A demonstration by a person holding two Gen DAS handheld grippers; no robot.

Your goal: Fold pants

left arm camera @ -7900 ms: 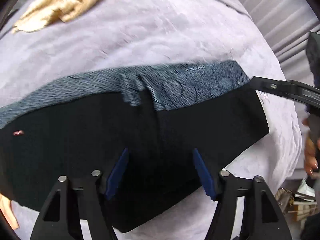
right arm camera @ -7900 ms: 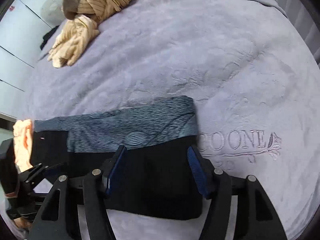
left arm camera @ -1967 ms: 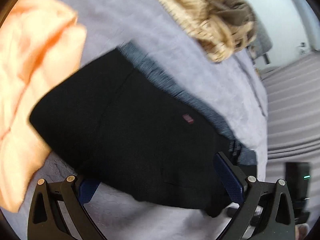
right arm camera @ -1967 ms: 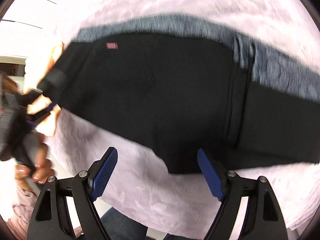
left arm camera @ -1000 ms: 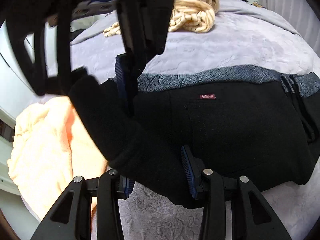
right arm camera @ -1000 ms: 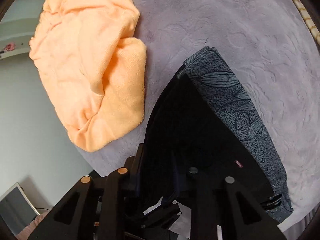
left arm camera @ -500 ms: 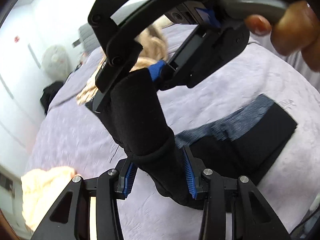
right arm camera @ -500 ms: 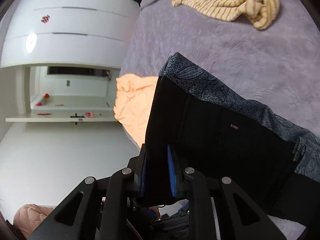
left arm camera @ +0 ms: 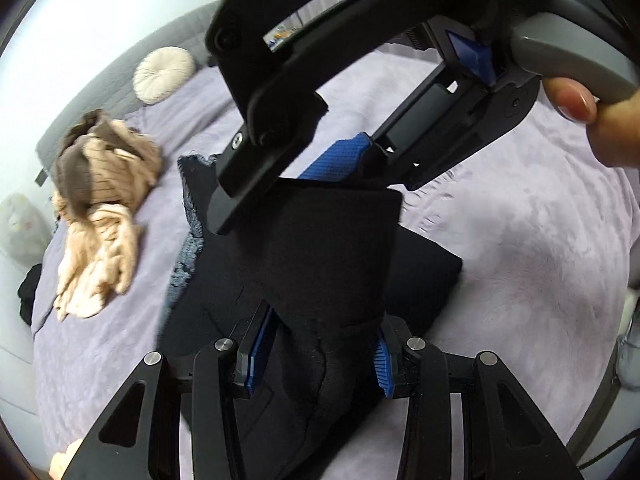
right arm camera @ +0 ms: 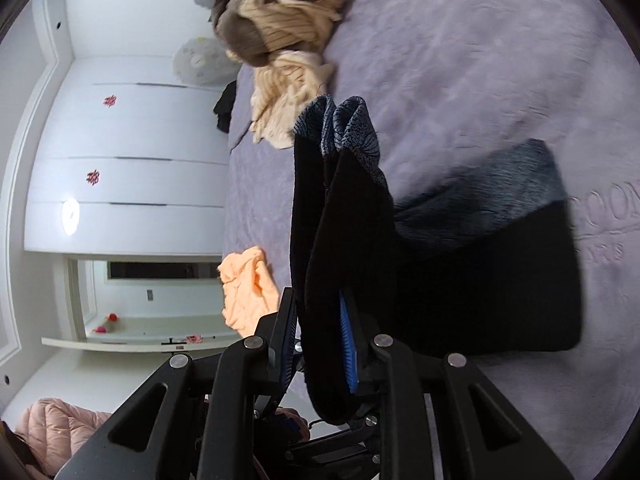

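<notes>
The black pants (left arm camera: 332,264) with a grey patterned band (left arm camera: 188,248) lie partly on the lilac bed cover. One end is lifted off the bed. My left gripper (left arm camera: 316,352) is shut on a thick fold of that black fabric. My right gripper (right arm camera: 318,340) is shut on the same lifted end of the pants (right arm camera: 340,216), with the patterned band (right arm camera: 352,128) hanging at the top. The right gripper also shows in the left wrist view (left arm camera: 304,176), just above the left one, clamped on the cloth edge. The rest of the pants (right arm camera: 492,272) lies flat on the bed.
A heap of beige and brown clothes (left arm camera: 100,208) lies on the bed's far side, also in the right wrist view (right arm camera: 280,32). An orange towel (right arm camera: 248,292) lies near the bed's edge. A round white cushion (left arm camera: 164,74) sits by the headboard. White wardrobe doors (right arm camera: 128,160) stand beyond.
Both grippers closed on one end of the pants and lifted it off the bed, carrying it over toward the other end. The orange towel has dropped out of the left wrist view.
</notes>
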